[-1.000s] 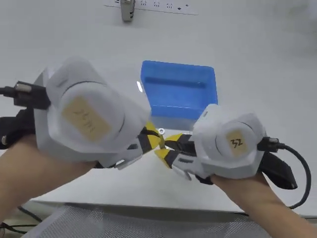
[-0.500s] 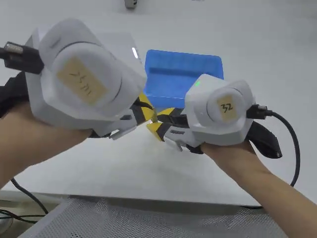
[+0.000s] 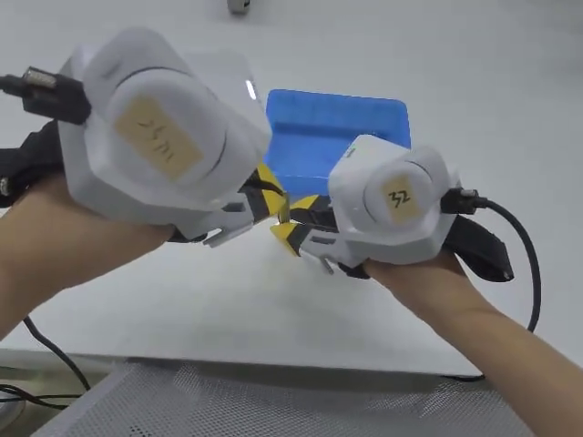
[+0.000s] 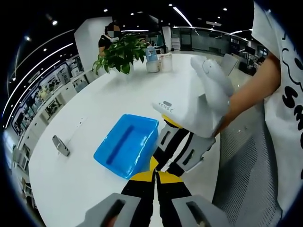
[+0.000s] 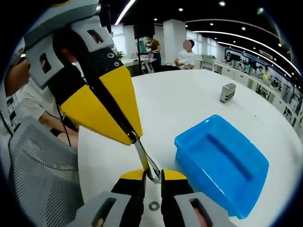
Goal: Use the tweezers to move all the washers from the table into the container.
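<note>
My left gripper (image 3: pixel 273 205) is shut on the thin metal tweezers (image 3: pixel 283 211), whose tip points down. In the right gripper view the left gripper's yellow jaws (image 5: pixel 102 106) clamp the tweezers (image 5: pixel 142 157). The tip lies between the yellow tips of my right gripper (image 5: pixel 153 177), which is closed on it. Whether the tip holds a washer I cannot tell. One washer (image 5: pixel 154 205) lies on the white table under the right jaws. The blue container (image 3: pixel 351 123) stands just behind both grippers, and it is also in the gripper views (image 4: pixel 127 142) (image 5: pixel 227 165). My right gripper (image 3: pixel 293 229) meets the left one head-on.
A small grey device (image 5: pixel 227 92) stands on the table beyond the container. A grey mesh chair (image 3: pixel 228 401) sits at the table's near edge. A potted plant (image 4: pixel 120 54) and cups stand at the far side. People sit in the background.
The head camera has shifted. Both grippers, with the tweezers between them, have risen and now stand right at the container's front edge. The washer seen at the tweezers' tip a second ago is hidden.
</note>
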The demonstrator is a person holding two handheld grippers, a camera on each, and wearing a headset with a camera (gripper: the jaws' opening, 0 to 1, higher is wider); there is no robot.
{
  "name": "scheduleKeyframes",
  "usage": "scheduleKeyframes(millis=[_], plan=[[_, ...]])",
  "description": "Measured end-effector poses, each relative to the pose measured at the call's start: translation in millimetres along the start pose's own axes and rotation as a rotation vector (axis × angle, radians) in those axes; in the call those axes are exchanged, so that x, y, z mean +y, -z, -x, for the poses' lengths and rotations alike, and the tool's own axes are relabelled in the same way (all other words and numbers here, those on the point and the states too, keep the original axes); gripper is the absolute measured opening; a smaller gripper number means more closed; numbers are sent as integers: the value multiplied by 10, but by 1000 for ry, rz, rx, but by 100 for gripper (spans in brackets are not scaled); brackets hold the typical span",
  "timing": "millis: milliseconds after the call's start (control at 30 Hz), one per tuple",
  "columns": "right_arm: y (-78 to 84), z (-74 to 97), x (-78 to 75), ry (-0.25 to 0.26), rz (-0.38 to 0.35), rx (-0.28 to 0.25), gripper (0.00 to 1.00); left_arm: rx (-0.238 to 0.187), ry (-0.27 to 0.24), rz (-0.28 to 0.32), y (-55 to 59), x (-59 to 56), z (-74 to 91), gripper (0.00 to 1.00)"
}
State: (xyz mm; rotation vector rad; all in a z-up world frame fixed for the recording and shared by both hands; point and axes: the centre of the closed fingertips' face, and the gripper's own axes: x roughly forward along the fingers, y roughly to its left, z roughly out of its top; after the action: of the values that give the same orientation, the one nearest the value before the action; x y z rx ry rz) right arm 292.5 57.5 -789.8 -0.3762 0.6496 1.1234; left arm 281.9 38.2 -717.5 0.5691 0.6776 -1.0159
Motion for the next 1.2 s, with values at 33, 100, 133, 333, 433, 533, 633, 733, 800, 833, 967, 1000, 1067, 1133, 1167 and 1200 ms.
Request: scheduleKeyframes(millis=[33,100,133,333,433,533,633,733,800,833,967,1000,1067,1133,1167,1200], plan=[[-19,6,10,-1,12,-3,8,0,1,-1,-2,0,-2,0],[-26,-2,8,4,49,3,7,2,7,-5,-5,-5,-4,0],[-14,-16,8,2,75,10,6,5,7,-10,-3,-2,-2,0],[-2,-9,27,25,148,42,4,16,11,-42,-4,-29,-1,0],[4,9,28,34,170,55,4,19,9,-47,-5,-49,12,0],[-34,51,36,41,188,55,4,17,4,-53,-32,-57,66,0],[-90,103,26,51,203,52,4,9,-1,-65,-83,-43,120,0],[-166,165,-6,61,206,43,4,-5,-9,-74,-144,-20,176,0],[-212,197,-18,68,208,38,4,-9,-16,-88,-193,-3,219,0],[-241,215,-26,75,212,36,4,-12,-21,-96,-218,8,238,0],[-383,295,-70,99,222,28,4,-26,-39,-115,-329,65,334,0],[-431,317,-96,105,217,22,4,-30,-47,-121,-353,82,352,0],[-497,342,-135,115,213,8,4,-45,-67,-136,-415,127,393,0],[-559,367,-176,129,219,-1,4,-53,-79,-144,-462,171,422,0],[-592,376,-208,140,225,-9,4,-61,-89,-145,-488,205,431,0],[-608,377,-233,146,228,-13,4,-66,-94,-145,-499,225,431,0]])
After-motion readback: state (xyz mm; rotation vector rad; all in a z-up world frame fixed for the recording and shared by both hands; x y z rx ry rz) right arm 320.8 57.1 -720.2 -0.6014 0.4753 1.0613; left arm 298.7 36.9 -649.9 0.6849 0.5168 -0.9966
